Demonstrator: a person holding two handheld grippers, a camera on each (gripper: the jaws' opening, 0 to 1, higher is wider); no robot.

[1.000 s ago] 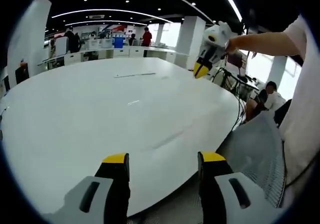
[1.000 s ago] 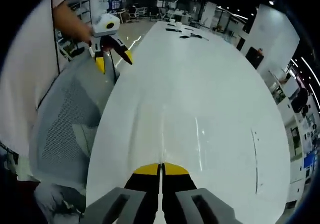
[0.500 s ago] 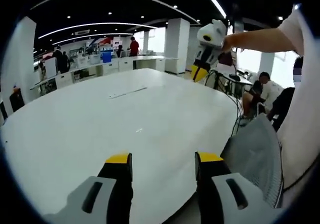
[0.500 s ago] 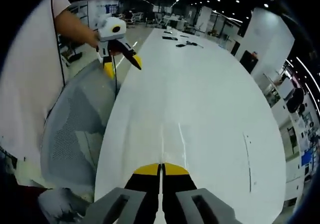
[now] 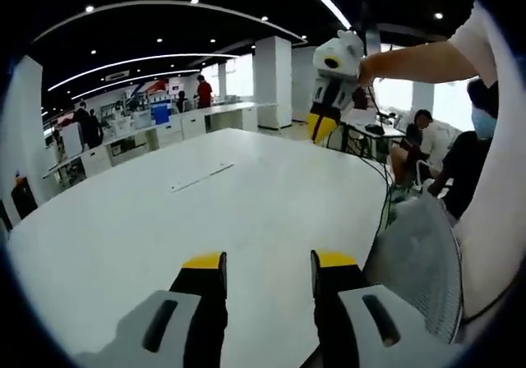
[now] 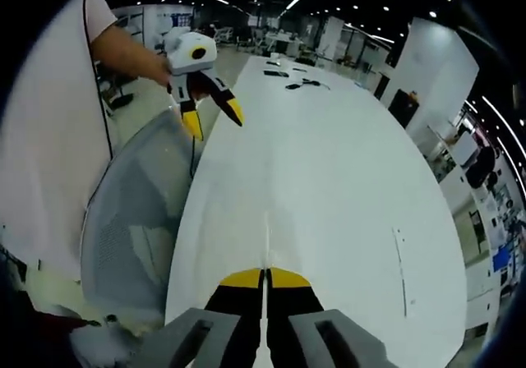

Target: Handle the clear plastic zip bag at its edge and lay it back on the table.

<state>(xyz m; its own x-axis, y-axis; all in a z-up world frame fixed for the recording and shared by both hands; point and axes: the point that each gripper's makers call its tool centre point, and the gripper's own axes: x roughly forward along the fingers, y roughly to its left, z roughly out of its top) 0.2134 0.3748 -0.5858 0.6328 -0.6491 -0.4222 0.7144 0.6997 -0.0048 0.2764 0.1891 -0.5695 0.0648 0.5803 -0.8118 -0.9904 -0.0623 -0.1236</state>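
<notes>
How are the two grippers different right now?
The left gripper is open, with a wide gap between its jaws; the right gripper is shut, jaws pressed together. In the right gripper view the left gripper hangs near the table edge, beside a mesh chair; the right gripper points along the table. Both have yellow tips, black jaws and grey bodies.

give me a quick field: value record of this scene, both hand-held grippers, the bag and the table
left hand-held gripper: jaws open, nothing between them, held over the near table edge
right hand-held gripper: jaws shut; a thin clear edge seems to run up from the tips, likely the bag, hard to confirm
zip bag: not clearly made out
table: long, white, glossy
far end of table: small dark items, too small to identify
beside table: grey mesh chair
</notes>
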